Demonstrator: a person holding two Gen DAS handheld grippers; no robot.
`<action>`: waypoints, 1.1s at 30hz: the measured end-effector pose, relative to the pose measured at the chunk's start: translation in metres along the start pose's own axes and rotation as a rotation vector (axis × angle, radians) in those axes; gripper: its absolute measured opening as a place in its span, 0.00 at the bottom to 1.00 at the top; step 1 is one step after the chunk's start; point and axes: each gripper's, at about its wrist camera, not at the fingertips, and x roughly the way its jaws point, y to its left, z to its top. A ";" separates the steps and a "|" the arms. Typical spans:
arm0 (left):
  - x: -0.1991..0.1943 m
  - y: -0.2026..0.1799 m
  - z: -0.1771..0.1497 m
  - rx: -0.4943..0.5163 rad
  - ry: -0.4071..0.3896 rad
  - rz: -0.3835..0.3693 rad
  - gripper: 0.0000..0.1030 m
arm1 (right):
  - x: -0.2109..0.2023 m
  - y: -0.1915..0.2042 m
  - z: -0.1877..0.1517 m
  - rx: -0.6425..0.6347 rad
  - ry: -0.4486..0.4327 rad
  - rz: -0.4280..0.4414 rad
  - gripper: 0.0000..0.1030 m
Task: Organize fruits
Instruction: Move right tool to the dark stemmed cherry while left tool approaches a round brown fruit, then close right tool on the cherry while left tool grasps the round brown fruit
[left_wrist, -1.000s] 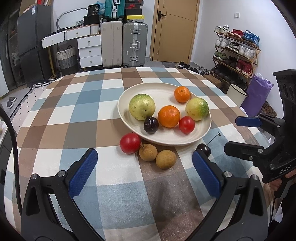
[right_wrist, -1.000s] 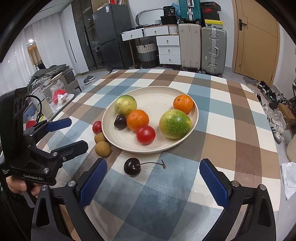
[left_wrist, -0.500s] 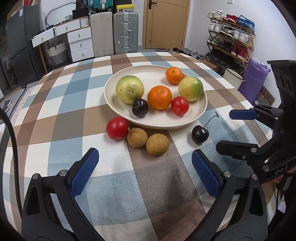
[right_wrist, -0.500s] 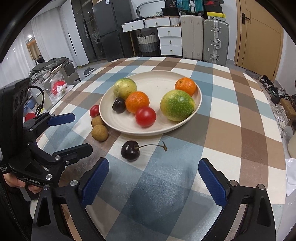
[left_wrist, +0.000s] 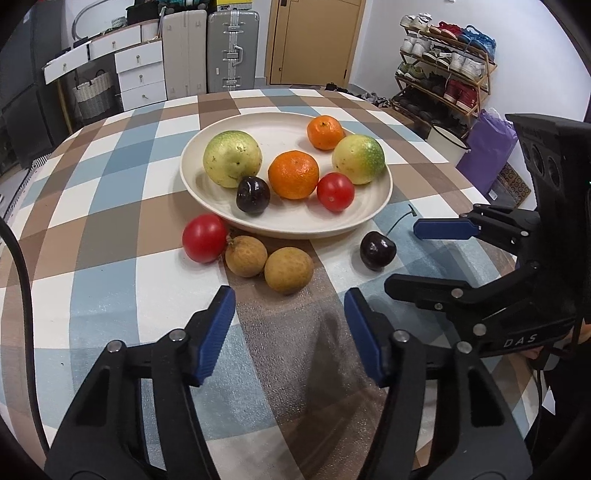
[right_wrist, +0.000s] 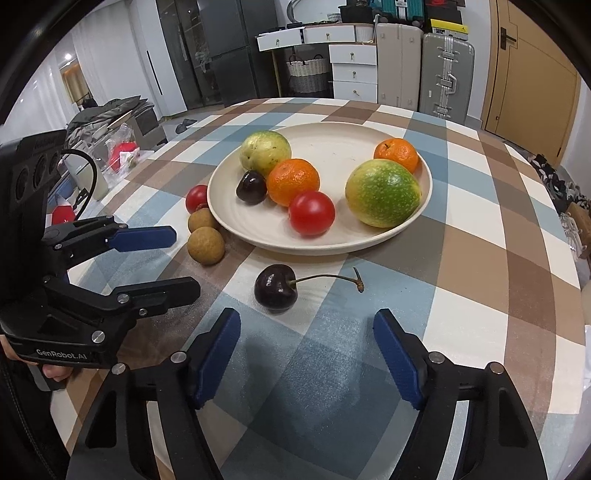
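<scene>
A cream plate (left_wrist: 380, 199) holds two green-yellow fruits, two oranges, a red tomato and a dark cherry. In front of it on the cloth lie a red tomato (left_wrist: 205, 238), two brown longans (left_wrist: 245, 256) (left_wrist: 289, 270) and a dark cherry with a stem (left_wrist: 377, 250) (right_wrist: 275, 288). My left gripper (left_wrist: 290, 295) (right_wrist: 184, 260) hovers just short of the nearer longan. Its jaws are closing and nothing is between them. My right gripper (right_wrist: 307, 315) (left_wrist: 402, 257) sits just short of the stemmed cherry, also closing with nothing between its pads.
The round table carries a blue, brown and white checked cloth (right_wrist: 480, 258); its edge curves close on the right. On the floor beyond are a shoe rack (left_wrist: 443, 74), suitcases (left_wrist: 229, 48) and drawers. Clutter lies on the floor at the left (right_wrist: 122, 155).
Both grippers' jaws have narrowed from wide open. Both views have drawn closer to the fruit in front of the plate. The fruit has not moved.
</scene>
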 end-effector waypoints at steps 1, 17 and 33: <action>0.000 0.001 0.000 -0.002 0.001 -0.007 0.53 | 0.000 0.000 0.000 -0.001 -0.001 0.002 0.72; 0.006 -0.002 0.006 -0.028 0.002 -0.014 0.40 | 0.003 0.006 0.004 -0.034 -0.017 0.019 0.57; 0.013 -0.002 0.010 -0.033 0.002 -0.003 0.25 | 0.008 0.013 0.010 -0.060 -0.019 0.022 0.46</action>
